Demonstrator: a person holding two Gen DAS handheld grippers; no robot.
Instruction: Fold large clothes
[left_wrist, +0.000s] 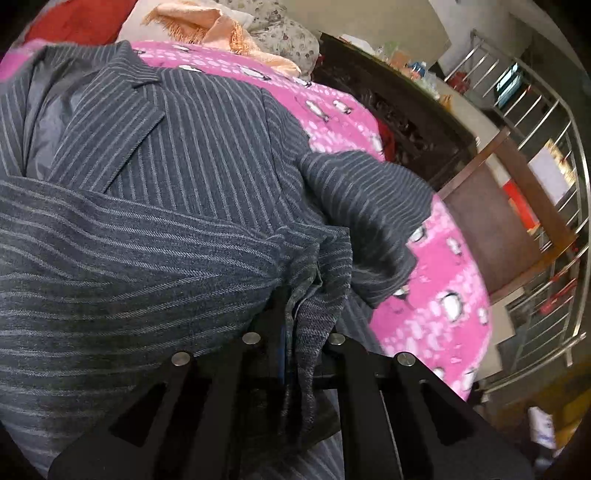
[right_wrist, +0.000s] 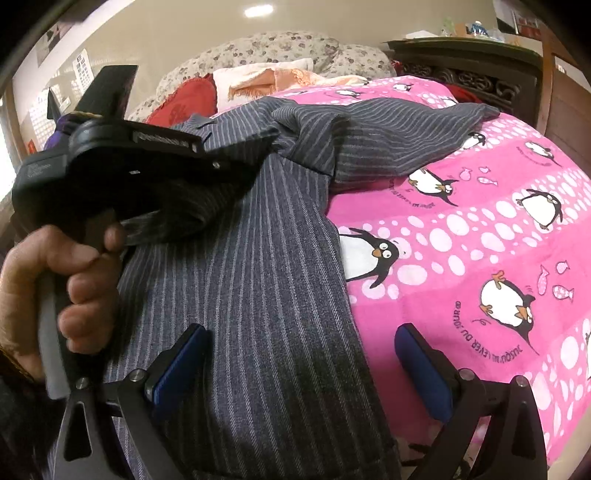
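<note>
A dark grey pinstriped suit jacket (left_wrist: 192, 155) lies spread on a pink penguin blanket (left_wrist: 436, 280), lapel and lining showing at upper left. My left gripper (left_wrist: 299, 332) is shut on a bunched fold of the jacket's sleeve, which hangs between its jaws. In the right wrist view the jacket (right_wrist: 258, 295) runs down the middle, one sleeve (right_wrist: 388, 125) stretched right. The left gripper (right_wrist: 236, 170), held by a hand (right_wrist: 66, 280), grips the cloth at left. My right gripper (right_wrist: 299, 354) is open, blue pads (right_wrist: 424, 369) straddling the jacket's right edge just above it.
Floral pillows (right_wrist: 280, 48), a red cushion (right_wrist: 184, 99) and an orange fringed cloth (right_wrist: 266, 79) lie at the bed's head. A dark carved headboard or cabinet (right_wrist: 480, 70) stands at the right. A metal railing (left_wrist: 546, 155) and a wooden chair (left_wrist: 509, 229) are beyond the bed edge.
</note>
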